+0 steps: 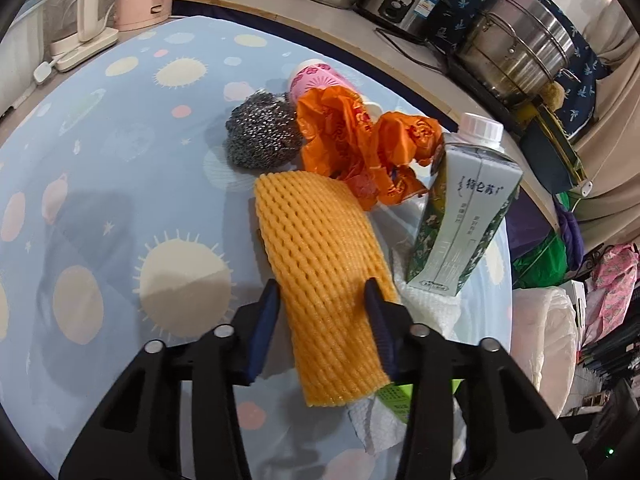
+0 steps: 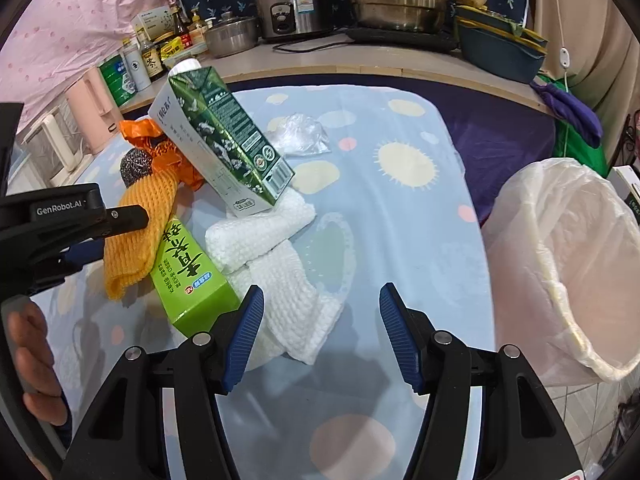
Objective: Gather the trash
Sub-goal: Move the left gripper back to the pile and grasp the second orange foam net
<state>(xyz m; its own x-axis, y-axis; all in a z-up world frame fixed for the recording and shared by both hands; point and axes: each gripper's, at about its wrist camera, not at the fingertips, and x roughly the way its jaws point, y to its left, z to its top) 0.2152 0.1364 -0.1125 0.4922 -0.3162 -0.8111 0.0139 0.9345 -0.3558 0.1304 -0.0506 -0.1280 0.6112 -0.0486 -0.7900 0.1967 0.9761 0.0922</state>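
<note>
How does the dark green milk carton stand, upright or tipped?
Tipped. The dark green milk carton leans, capped top toward the counter, its base resting on the white cloth rather than flat on the table.

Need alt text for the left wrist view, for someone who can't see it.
The left claw has its pads against the sides of an orange foam net lying on a blue patterned tablecloth. Beyond it lie a steel scourer, a crumpled orange bag and a tilted green carton.
</note>
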